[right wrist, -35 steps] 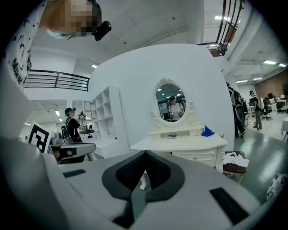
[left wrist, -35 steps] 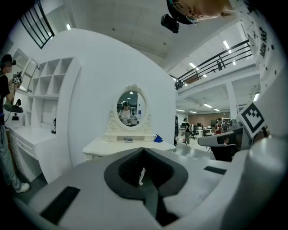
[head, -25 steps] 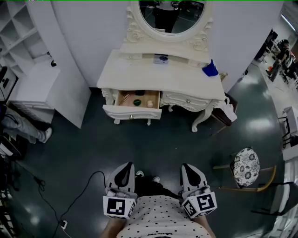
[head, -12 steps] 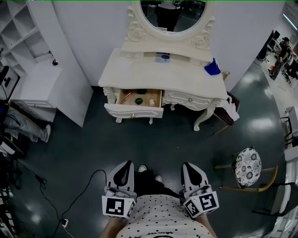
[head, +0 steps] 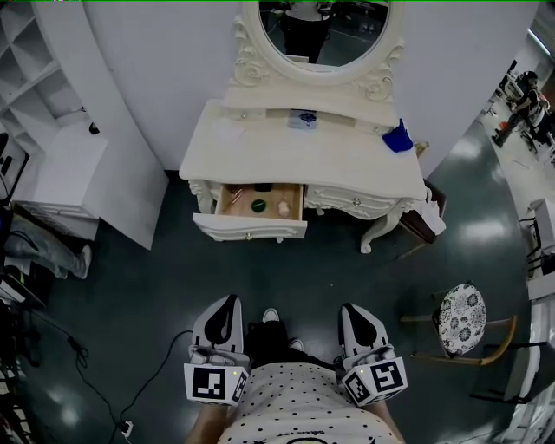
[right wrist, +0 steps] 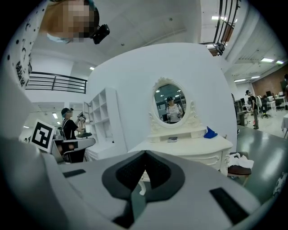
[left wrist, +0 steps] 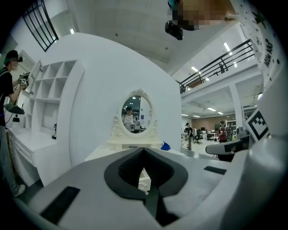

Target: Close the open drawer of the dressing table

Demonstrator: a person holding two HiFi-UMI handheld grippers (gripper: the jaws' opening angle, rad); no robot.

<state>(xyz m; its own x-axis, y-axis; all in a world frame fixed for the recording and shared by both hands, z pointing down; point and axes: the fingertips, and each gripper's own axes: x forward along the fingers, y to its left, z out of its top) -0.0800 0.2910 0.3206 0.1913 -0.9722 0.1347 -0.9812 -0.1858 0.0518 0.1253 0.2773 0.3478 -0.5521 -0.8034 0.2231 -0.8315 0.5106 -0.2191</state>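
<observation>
The cream dressing table with an oval mirror stands against the white wall ahead. Its left drawer is pulled out, and small items lie inside it. Both grippers are held low in front of the person's dotted shirt, well short of the table. My left gripper is shut with nothing in it, and a corner of the drawer shows through the window behind its joined tips. My right gripper also looks shut and empty, pointing at the table.
A white shelf unit stands left of the table. At the table's right, a chair holds white cloth, and a patterned stool stands nearer. A blue object lies on the tabletop. A black cable runs across the dark floor.
The person has stepped toward the dressing table, which now sits lower and nearer in the head view. Both grippers moved forward with the body and stayed shut.
</observation>
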